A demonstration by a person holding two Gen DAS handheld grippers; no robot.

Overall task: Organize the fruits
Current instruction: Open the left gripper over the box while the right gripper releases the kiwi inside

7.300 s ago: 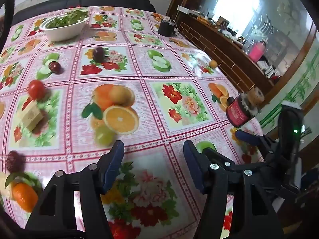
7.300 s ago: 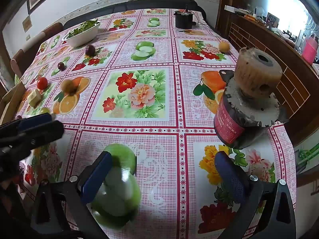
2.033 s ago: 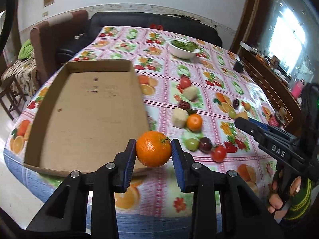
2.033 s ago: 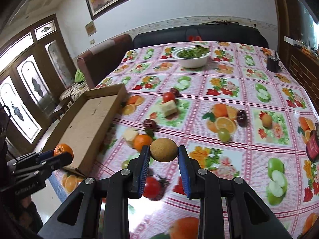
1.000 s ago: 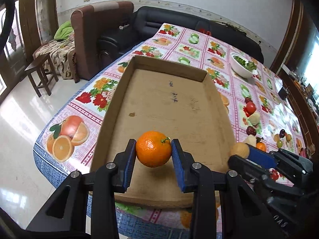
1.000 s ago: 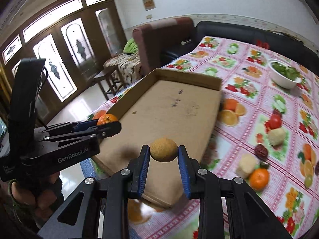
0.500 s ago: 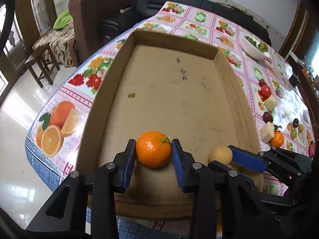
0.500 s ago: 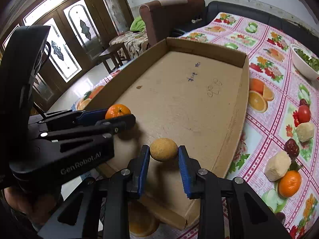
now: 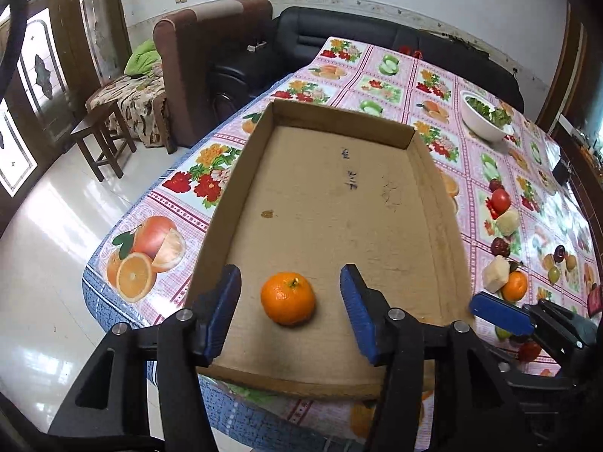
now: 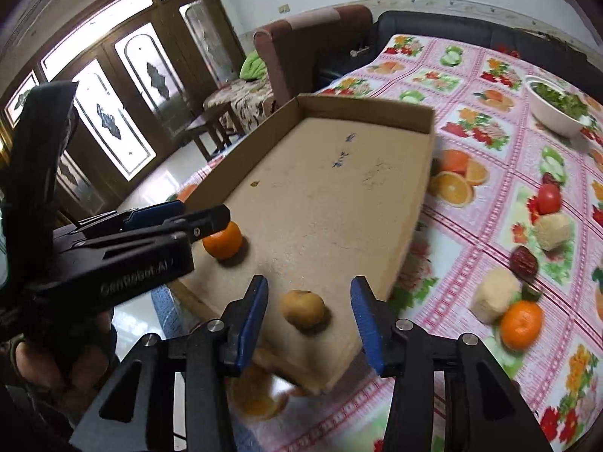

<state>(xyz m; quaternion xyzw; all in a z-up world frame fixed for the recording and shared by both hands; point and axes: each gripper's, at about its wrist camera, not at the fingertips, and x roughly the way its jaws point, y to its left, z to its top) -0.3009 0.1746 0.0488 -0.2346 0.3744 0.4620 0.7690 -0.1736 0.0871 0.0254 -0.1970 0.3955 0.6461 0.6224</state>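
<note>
Fingers (image 9: 222,316) of the left gripper (image 9: 290,316): blue pads spread and opening, clear gaps on both sides of the orange mandarin (image 9: 288,298), which sits on the floor of the cardboard tray (image 9: 331,203) near its near edge, untouched. Fingers (image 10: 253,314) of the right gripper (image 10: 309,318): also opening, pads apart from the brown fruit (image 10: 301,309), which rests on the tray floor at its near right corner. Half a second ago both fruits were clamped between closed pads just above the tray; now both are released and lying on the cardboard. Tray lies along the worktop's (image 9: 177,203) left edge, on a floral tablecloth. From the right wrist view, the left gripper's fingers partly cover the mandarin. Right of the tray, on the worktop: tomato (image 10: 549,198), two pale peeled pieces (image 10: 493,293), dark red fruit (image 10: 524,260), a second mandarin (image 10: 521,324). White bowl of greens (image 9: 484,118) toward the worktop's far edge. Nothing lies in the rest of the tray.
</note>
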